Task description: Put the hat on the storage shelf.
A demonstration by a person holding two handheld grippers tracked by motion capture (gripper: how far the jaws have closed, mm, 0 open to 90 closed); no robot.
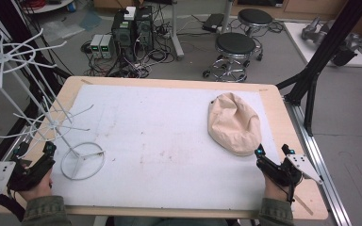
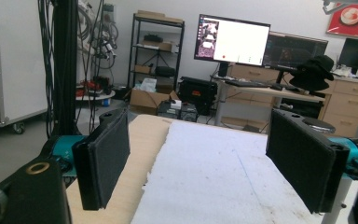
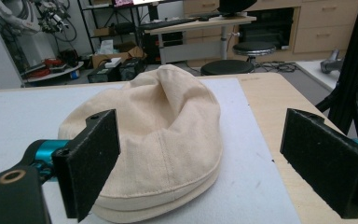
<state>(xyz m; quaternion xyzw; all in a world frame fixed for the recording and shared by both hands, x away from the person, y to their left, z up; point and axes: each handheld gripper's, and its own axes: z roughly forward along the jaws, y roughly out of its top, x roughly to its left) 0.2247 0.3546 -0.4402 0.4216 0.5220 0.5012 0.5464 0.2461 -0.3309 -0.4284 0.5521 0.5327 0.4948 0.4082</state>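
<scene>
the cream flat cap [image 1: 233, 123] lies on the white mat's right side, just ahead of the right gripper [image 1: 273, 151], whose jaws gape wide and empty, like the left gripper [image 1: 34, 149] beside the white wire rack [image 1: 52, 123].

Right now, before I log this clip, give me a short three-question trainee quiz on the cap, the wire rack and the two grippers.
1. True or false: the right gripper has its pads pressed onto the beige flat cap.
2. Multiple choice: the white wire display rack stands at which part of the table in the high view? A) near left B) far right C) centre
3. Fill in: the jaws of the left gripper stand ____ with nothing between them.

Key
1. False: its jaws stand wide apart just short of the cap's brim.
2. A
3. open
</scene>
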